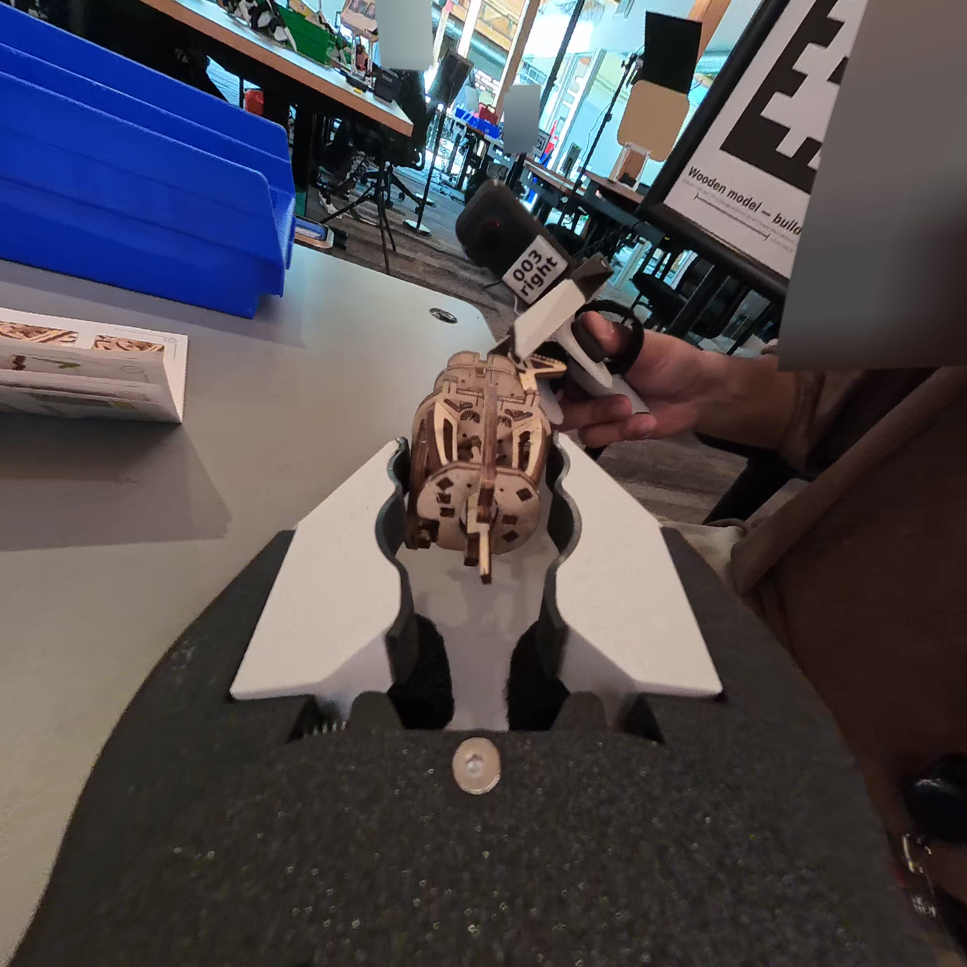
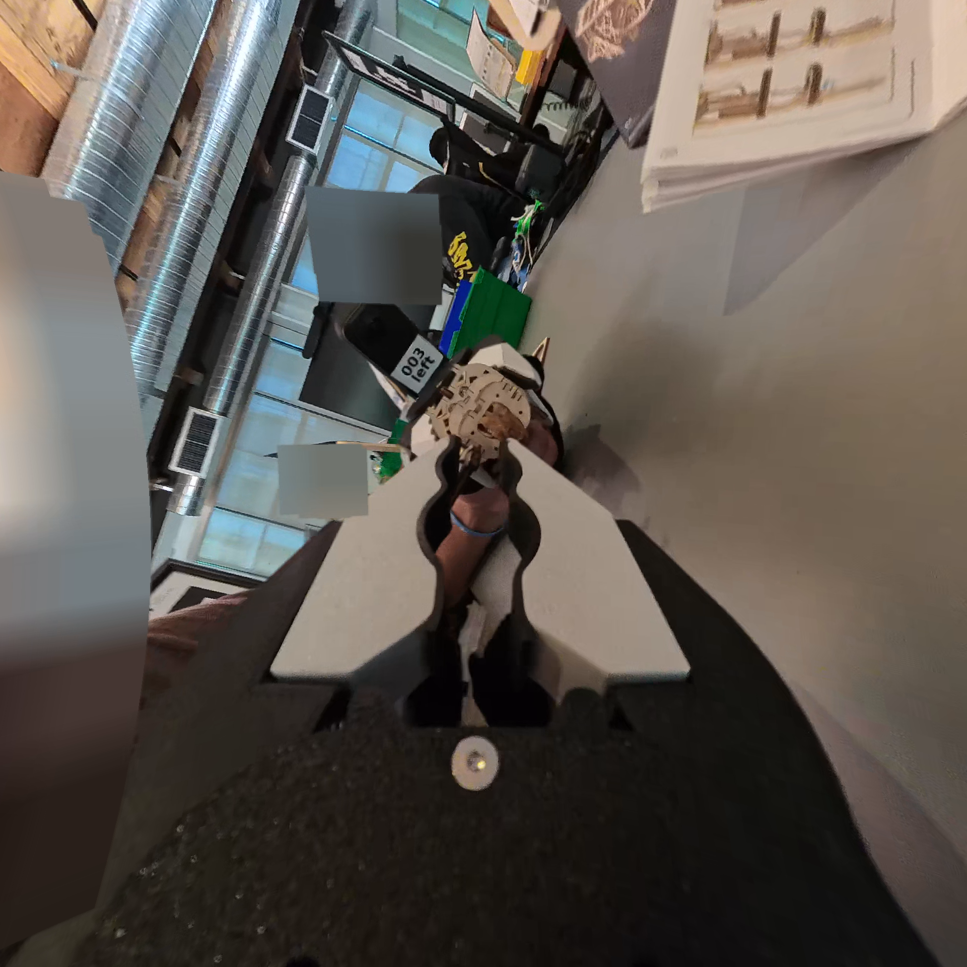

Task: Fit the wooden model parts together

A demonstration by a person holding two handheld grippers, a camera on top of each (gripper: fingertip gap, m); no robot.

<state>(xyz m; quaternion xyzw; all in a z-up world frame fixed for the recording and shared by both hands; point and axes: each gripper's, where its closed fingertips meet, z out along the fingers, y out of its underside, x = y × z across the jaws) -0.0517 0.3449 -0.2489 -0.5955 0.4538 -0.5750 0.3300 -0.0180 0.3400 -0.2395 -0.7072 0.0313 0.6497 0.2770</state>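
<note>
Your left gripper [image 1: 479, 502] clamps wooden model [image 1: 479, 471]: pale laser-cut barrel, slotted round end plate, dark burnt edges, held above table [image 1: 314, 366]. Your right gripper [image 2: 479, 455] pinches small wooden part [image 1: 544, 366] touching model's far end.

Pale tan wooden model [image 1: 479, 460], dark laser-cut patterns; white fingers [image 1: 335, 570]; blue bins [image 1: 136, 172]; grey table [image 1: 131, 523].

blue plastic bins [image 1: 136, 172]: stacked, upper left of the left wrist view | white printed instruction booklet [image 1: 89, 366]: left edge, lying on the grey table [image 1: 314, 366] | framed black-and-white sign [image 1: 759, 131]: upper right | silver ribbed ducts [image 2: 172, 157]: upper left of the right wrist view
</note>
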